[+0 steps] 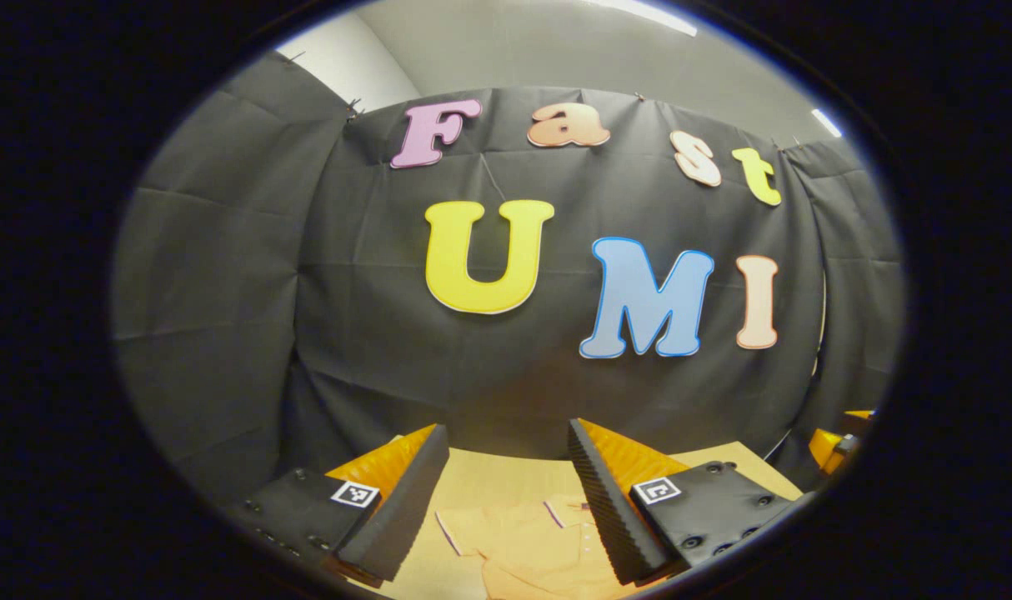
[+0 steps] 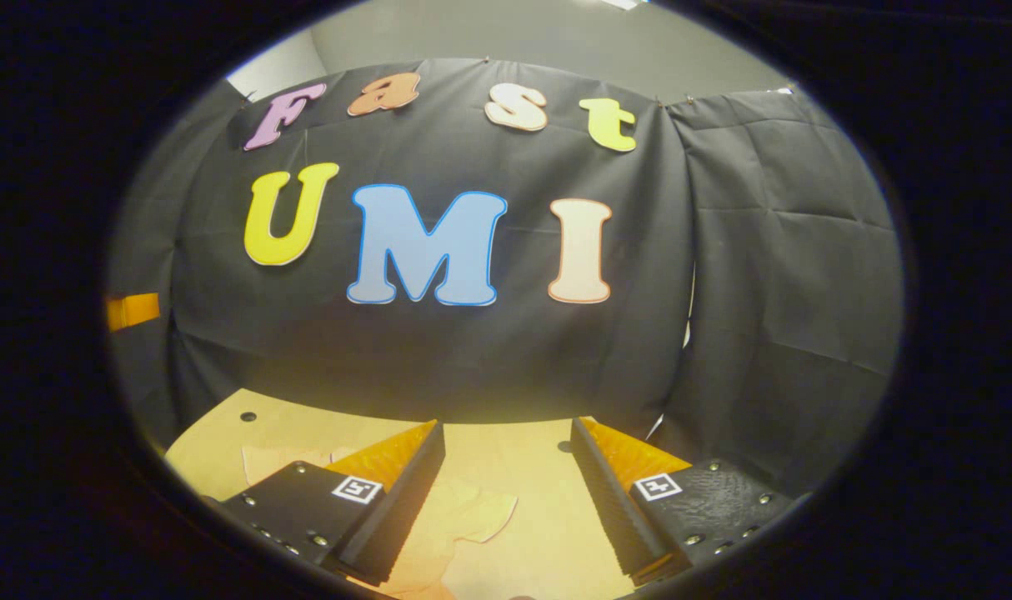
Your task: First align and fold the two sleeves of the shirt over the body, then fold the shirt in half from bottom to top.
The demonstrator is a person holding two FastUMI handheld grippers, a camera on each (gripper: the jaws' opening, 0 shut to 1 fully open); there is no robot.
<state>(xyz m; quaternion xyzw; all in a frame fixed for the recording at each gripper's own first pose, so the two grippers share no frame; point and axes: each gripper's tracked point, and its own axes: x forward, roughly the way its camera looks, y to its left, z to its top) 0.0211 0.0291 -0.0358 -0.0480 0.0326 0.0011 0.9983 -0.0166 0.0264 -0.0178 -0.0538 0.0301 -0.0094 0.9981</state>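
An orange shirt [image 1: 529,542] lies flat on the wooden table [image 1: 498,479], its collar and one sleeve showing between my left gripper's fingers. My left gripper [image 1: 508,442] hangs open above it, touching nothing. In the right gripper view, a sleeve of the shirt [image 2: 464,512] spreads on the table [image 2: 514,454] below the open right gripper [image 2: 506,437], and more of the cloth shows at the left beyond the finger. Both grippers are held above the table and point toward the back wall. Most of the shirt's body is out of sight below.
Black cloth walls close the booth behind and to both sides. The table's far edge runs near the back wall. An orange part of the other gripper [image 1: 839,437] shows at the right edge of the left gripper view. An orange strip [image 2: 132,310] sits at the far left of the right gripper view.
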